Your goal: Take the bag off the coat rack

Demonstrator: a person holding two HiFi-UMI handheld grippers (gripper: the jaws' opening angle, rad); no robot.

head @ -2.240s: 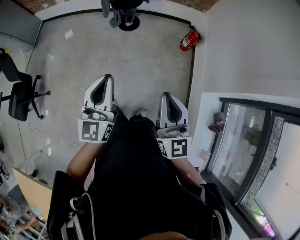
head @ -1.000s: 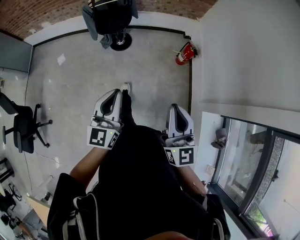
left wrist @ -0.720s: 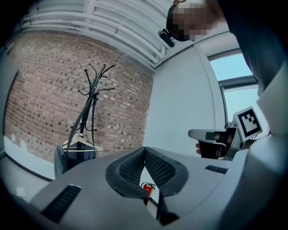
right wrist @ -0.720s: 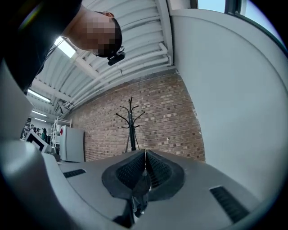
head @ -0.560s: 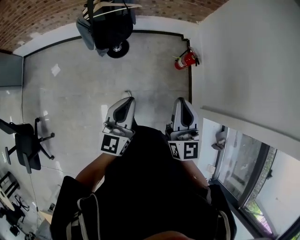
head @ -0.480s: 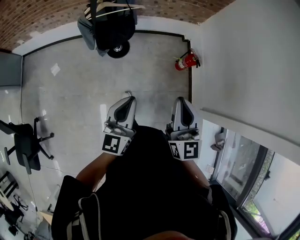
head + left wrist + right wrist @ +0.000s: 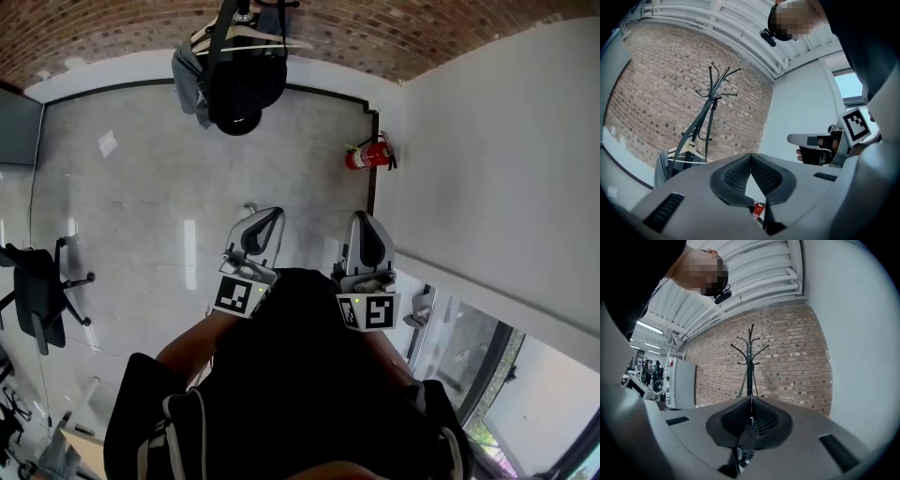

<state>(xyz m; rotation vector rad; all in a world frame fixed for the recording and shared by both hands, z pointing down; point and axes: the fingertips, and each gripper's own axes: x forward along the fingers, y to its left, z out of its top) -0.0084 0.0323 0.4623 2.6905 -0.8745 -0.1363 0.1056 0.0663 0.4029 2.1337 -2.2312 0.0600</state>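
A black coat rack [image 7: 228,28] stands far ahead by the brick wall. On it hang a black bag [image 7: 246,86], a grey garment [image 7: 190,77] and a pale wooden hanger [image 7: 251,36]. My left gripper [image 7: 272,215] and right gripper [image 7: 364,218] are held side by side at waist height, well short of the rack, both shut and empty. In the left gripper view the rack [image 7: 710,99] rises above the shut left gripper [image 7: 751,156], with the hanger and garment [image 7: 670,161] low on it. In the right gripper view the rack [image 7: 750,357] stands straight above the shut right gripper [image 7: 751,399].
A red fire extinguisher [image 7: 366,157] stands in the corner to the right of the rack. A white wall [image 7: 497,169] and a window [image 7: 459,356] run along my right. A black office chair [image 7: 36,295] sits at the left. Bare concrete floor [image 7: 131,187] lies between me and the rack.
The coat rack has come further into view, hooks, hanger and bag now showing. Both grippers stay shut and have drawn a little closer together as the person moves toward the rack.
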